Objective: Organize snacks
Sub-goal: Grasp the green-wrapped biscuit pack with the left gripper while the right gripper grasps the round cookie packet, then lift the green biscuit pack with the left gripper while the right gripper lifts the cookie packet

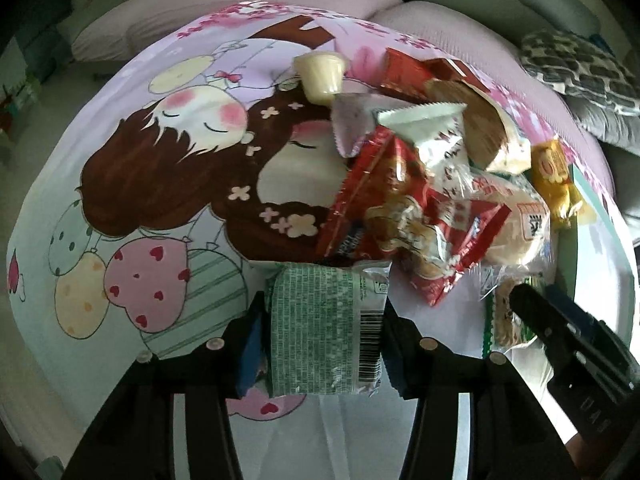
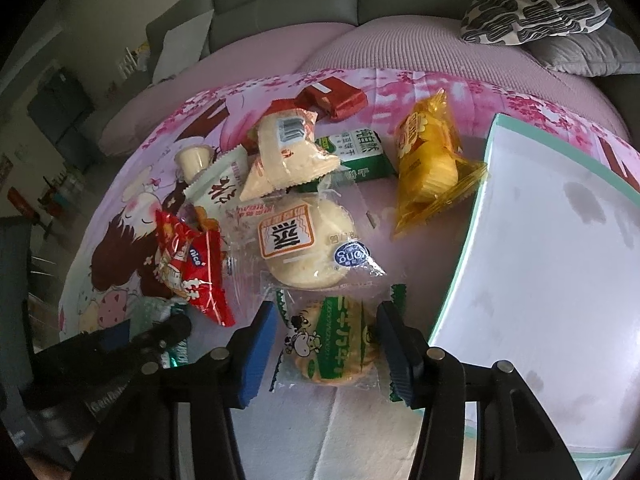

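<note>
On the left, the left gripper [image 1: 324, 332] has its jaws clenched on a green packet [image 1: 316, 328] with a barcode at its right edge, both blue pads pressing its sides, at the near edge of the snack pile. The pile lies on a cartoon-printed cloth [image 1: 132, 184] spread over the counter. Just beyond the green packet sits a red crinkled bag [image 2: 192, 264], and farther off a small pale pudding cup [image 2: 194, 160] lies on its side beside a white sachet [image 2: 224, 184]. In the middle of the heap a round bun in clear wrap [image 2: 304, 240] lies with a cream pouch [image 2: 284, 152] leaning over its far side; behind that are a green-and-white carton [image 2: 356, 152] and dark red wrappers [image 2: 332, 100].

Nearer, the right gripper [image 2: 328, 344] has its jaws grasping a clear cracker packet with green trim [image 2: 332, 344], the pads touching both ends of the wrapper. Farther right a yellow bag [image 2: 428, 160] lies next to a white tray with a mint rim [image 2: 560, 260], which takes up the right side.
</note>
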### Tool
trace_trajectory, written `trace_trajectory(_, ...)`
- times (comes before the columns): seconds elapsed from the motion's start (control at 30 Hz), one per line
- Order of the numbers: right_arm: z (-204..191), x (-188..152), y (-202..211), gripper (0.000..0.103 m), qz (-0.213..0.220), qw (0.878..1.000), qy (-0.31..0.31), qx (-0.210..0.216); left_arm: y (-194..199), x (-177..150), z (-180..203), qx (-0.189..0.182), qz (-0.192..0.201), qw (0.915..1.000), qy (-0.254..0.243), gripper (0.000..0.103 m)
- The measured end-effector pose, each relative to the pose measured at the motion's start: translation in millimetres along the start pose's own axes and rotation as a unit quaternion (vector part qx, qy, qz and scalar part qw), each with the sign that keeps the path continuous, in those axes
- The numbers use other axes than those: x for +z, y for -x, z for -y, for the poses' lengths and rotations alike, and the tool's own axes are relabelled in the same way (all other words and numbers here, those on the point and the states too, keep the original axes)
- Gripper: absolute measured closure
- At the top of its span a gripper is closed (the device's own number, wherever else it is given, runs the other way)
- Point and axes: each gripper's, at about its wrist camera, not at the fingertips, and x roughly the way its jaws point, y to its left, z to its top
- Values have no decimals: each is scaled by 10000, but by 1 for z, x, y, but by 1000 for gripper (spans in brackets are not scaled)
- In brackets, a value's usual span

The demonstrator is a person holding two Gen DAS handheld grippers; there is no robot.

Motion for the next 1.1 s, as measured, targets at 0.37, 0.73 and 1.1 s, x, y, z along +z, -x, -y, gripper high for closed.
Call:
trace_trajectory(0.37,-16,-5,-5,45,-98,9994,328,-34,3,2,-17,-114,-24,9998,181,50)
trace_trajectory(0.73,-18,-7,1,34,3,9985,418,-358,0,2,-18,-168,-32,9996,231,50)
trace_trajectory(1.1,-21,-12,-6,33,-220,9989,404,-104,0,3,-22,-253,-59,9992,294,50)
